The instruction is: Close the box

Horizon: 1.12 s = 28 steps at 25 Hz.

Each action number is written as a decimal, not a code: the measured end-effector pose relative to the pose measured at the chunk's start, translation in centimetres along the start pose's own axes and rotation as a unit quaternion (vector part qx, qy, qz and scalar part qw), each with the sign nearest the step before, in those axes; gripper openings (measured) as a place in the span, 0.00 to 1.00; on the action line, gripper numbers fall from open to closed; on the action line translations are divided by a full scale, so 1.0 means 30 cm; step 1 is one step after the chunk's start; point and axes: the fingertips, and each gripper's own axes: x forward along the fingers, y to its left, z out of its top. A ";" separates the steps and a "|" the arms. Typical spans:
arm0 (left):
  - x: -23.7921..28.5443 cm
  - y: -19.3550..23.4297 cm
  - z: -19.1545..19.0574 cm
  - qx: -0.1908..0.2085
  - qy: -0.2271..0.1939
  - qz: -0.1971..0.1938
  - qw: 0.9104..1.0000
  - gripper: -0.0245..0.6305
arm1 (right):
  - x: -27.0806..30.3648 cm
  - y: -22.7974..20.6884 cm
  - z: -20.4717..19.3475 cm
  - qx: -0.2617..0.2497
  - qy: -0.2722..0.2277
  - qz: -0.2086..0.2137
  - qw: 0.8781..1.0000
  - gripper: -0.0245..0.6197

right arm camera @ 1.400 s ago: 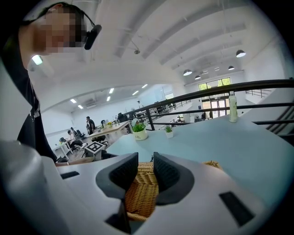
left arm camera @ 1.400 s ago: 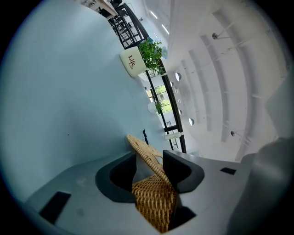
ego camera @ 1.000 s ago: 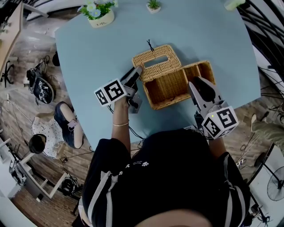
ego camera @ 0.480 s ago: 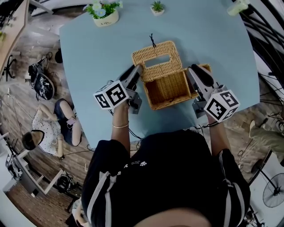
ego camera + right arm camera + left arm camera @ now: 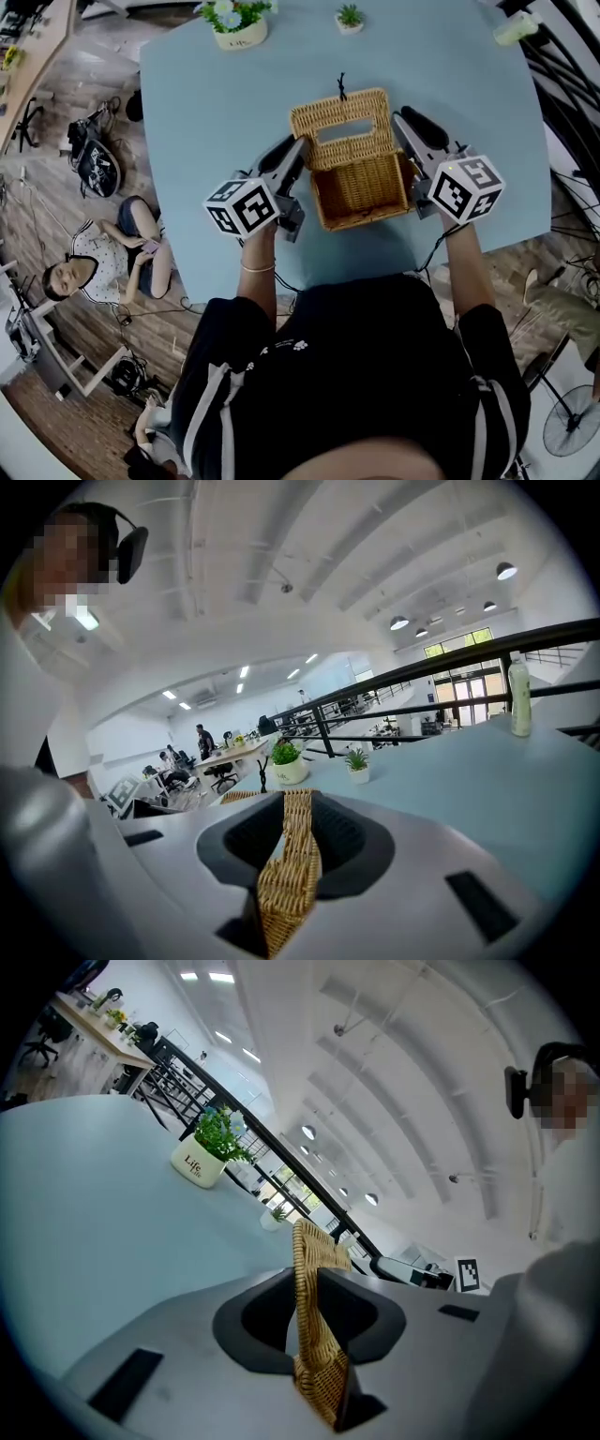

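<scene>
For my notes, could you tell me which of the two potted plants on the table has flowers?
The larger plant on the left, in the lettered white pot; the small plant to its right shows only green leaves.

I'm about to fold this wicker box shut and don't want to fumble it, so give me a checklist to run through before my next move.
1. Left hand-held gripper has the left flap: ok, the wicker is between its jaws, which are closing.
2. Right hand-held gripper has the right flap: ok, the jaws are pinching the wicker.
3. Box has nothing inside to block the flaps: ok, it looks empty in the head view.
4. Slotted lid is out of the flaps' way: ok, it is open behind the box.
5. Table near the box: ok, the potted plants stand at the far edge.
</scene>
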 end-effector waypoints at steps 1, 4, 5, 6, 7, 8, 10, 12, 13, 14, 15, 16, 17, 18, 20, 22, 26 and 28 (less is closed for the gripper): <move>-0.004 -0.006 0.001 0.004 -0.004 -0.004 1.000 0.15 | 0.010 -0.005 -0.001 -0.004 0.002 -0.001 1.000 0.18; -0.018 -0.028 0.005 0.023 -0.015 -0.014 1.000 0.15 | 0.026 -0.019 -0.004 -0.004 0.004 0.001 1.000 0.18; -0.022 -0.036 0.006 0.031 -0.017 -0.017 0.999 0.15 | 0.028 -0.020 -0.003 -0.004 0.005 0.004 1.000 0.18; -0.025 -0.044 0.007 0.039 -0.018 -0.019 0.999 0.15 | 0.030 -0.019 -0.002 -0.005 0.005 0.009 1.000 0.19; -0.028 -0.050 0.008 0.049 -0.019 -0.020 0.998 0.14 | 0.033 -0.015 -0.001 -0.008 0.004 0.018 1.000 0.20; -0.032 -0.055 0.007 0.059 -0.020 -0.022 0.998 0.14 | 0.035 -0.009 0.000 -0.012 0.004 0.027 1.000 0.24; -0.039 -0.065 0.006 0.077 -0.022 -0.024 0.997 0.14 | 0.035 0.003 0.002 -0.023 0.003 0.042 0.999 0.27; -0.047 -0.076 0.004 0.093 -0.027 -0.026 0.995 0.14 | 0.033 0.009 0.006 -0.025 -0.001 0.054 0.998 0.25; -0.051 -0.080 0.003 0.101 -0.030 -0.025 0.994 0.14 | 0.032 0.012 0.007 -0.019 -0.004 0.061 0.998 0.23; -0.054 -0.085 0.002 0.109 -0.033 -0.024 0.993 0.14 | 0.031 0.015 0.009 -0.012 -0.008 0.068 0.998 0.20; -0.056 -0.088 0.001 0.115 -0.036 -0.021 0.993 0.14 | 0.029 0.018 0.011 -0.006 -0.010 0.074 0.997 0.19; -0.057 -0.091 0.002 0.118 -0.038 -0.018 0.992 0.15 | 0.027 0.021 0.013 -0.002 -0.012 0.078 0.997 0.17; -0.057 -0.093 0.002 0.119 -0.039 -0.016 0.992 0.15 | 0.024 0.024 0.015 -0.002 -0.013 0.081 0.997 0.17; -0.058 -0.096 0.002 0.120 -0.039 -0.013 0.992 0.15 | 0.020 0.027 0.017 -0.003 -0.014 0.082 0.996 0.17; -0.061 -0.101 0.001 0.124 -0.038 -0.007 0.992 0.15 | 0.013 0.031 0.020 -0.011 -0.013 0.085 0.996 0.17; -0.064 -0.107 -0.001 0.134 -0.036 0.000 0.990 0.15 | 0.005 0.036 0.020 -0.021 -0.012 0.086 0.996 0.17; -0.081 -0.125 -0.009 0.149 -0.036 0.012 0.988 0.15 | -0.026 0.056 0.016 -0.028 -0.013 0.093 0.995 0.17; -0.091 -0.137 -0.013 0.155 -0.039 0.018 0.987 0.15 | -0.044 0.066 0.016 -0.031 -0.014 0.097 0.995 0.17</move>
